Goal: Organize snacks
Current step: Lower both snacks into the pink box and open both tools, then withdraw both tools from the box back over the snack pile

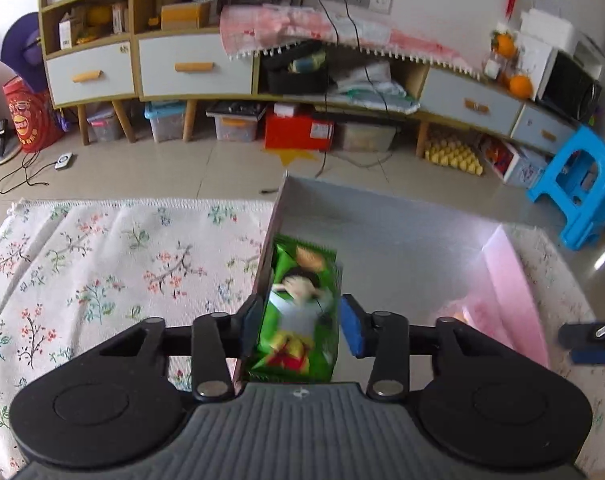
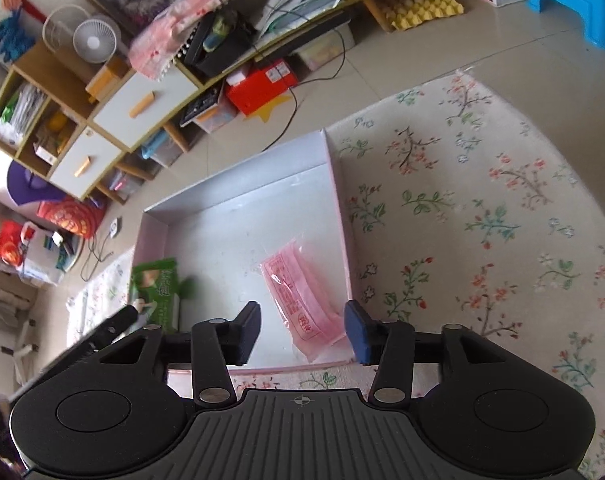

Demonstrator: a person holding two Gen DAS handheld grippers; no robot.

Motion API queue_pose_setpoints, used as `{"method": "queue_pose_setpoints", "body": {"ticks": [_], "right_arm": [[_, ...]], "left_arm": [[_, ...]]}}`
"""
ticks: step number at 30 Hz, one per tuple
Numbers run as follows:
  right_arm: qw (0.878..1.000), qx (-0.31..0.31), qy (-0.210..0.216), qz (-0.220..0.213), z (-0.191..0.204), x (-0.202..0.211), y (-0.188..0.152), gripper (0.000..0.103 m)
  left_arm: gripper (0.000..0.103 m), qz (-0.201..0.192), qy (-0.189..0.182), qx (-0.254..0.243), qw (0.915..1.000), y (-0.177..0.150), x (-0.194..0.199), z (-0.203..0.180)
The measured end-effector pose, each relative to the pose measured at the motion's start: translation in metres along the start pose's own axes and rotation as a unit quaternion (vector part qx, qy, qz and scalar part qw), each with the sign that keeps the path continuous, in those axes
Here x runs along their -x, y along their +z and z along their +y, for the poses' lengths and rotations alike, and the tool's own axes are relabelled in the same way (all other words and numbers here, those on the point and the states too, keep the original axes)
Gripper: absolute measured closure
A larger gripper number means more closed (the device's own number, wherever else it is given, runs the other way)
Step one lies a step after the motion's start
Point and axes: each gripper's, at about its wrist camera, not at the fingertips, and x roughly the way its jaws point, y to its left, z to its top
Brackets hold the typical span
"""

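We judge the task underway: left gripper (image 1: 298, 330) pinches the green snack packet (image 1: 298, 312) against the box's (image 2: 238, 184) left wall, right gripper (image 2: 302, 330) spread above the pink packet (image 2: 298, 292) lying inside by the right wall.

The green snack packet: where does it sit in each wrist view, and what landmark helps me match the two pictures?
Left wrist view: the green snack packet is at lower centre, between the left gripper's fingers, against the left wall of the box.
Right wrist view: the green snack packet is at lower left, at the box's left wall, with the left gripper entering beside it.
Shared landmark: the red box under the cabinet.
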Motion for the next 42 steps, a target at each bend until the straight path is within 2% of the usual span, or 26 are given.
{"method": "queue_pose_setpoints", "body": {"ticks": [2,4,6,7,8,12,20,26,28,31,33,37,40,42], "right_arm": [[1.0,0.005,0.003,0.007,0.002,0.006,-0.004,0.053],[1.0,0.018,0.01,0.015,0.005,0.011,-0.008,0.053],[0.999,0.025,0.013,0.017,0.007,0.017,-0.012,0.053],[0.999,0.025,0.016,0.015,0.009,0.02,-0.012,0.053],[0.999,0.026,0.019,0.012,0.009,0.024,-0.012,0.053],[0.999,0.022,0.033,0.006,0.008,0.037,-0.011,0.048],[0.999,0.026,0.039,-0.002,0.003,0.056,-0.013,0.048],[0.998,0.058,0.025,-0.026,0.003,0.079,-0.021,0.044],[0.996,0.077,0.023,-0.032,0.006,0.087,-0.025,0.042],[0.993,0.108,0.017,-0.043,0.009,0.099,-0.035,0.036],[0.99,0.132,0.015,-0.049,0.011,0.106,-0.045,0.033],[0.985,0.161,0.018,-0.055,0.012,0.116,-0.063,0.025],[0.985,0.162,0.043,-0.037,0.012,0.117,-0.075,0.024],[0.983,0.171,0.055,-0.028,0.015,0.118,-0.086,0.024]], "left_arm": [[0.068,0.023,0.01,-0.027,0.9993,-0.005,-0.01,-0.003],[0.067,0.02,0.01,-0.04,0.9989,-0.007,-0.007,-0.004],[0.067,0.035,0.003,-0.017,0.9992,-0.005,-0.006,0.0],[0.064,0.045,-0.001,-0.007,0.999,-0.006,-0.006,0.001],[0.063,0.051,-0.001,-0.011,0.9986,-0.007,-0.005,0.0],[0.061,0.063,0.016,-0.057,0.9963,-0.016,0.0,-0.012],[0.061,0.092,0.003,-0.03,0.9953,-0.024,0.011,-0.006],[0.06,0.084,-0.015,0.002,0.9964,-0.026,0.02,0.002],[0.052,0.079,-0.021,0.013,0.9966,-0.026,0.027,0.003],[0.042,0.079,0.005,0.018,0.9967,-0.028,0.041,-0.008],[0.039,0.07,0.008,0.021,0.9973,-0.031,0.055,-0.013],[0.016,0.033,-0.002,0.051,0.9982,-0.04,0.092,-0.012],[0.007,0.015,-0.003,0.065,0.9978,-0.051,0.111,-0.013],[0.007,0.022,0.002,0.069,0.9974,-0.059,0.115,-0.012]]}}
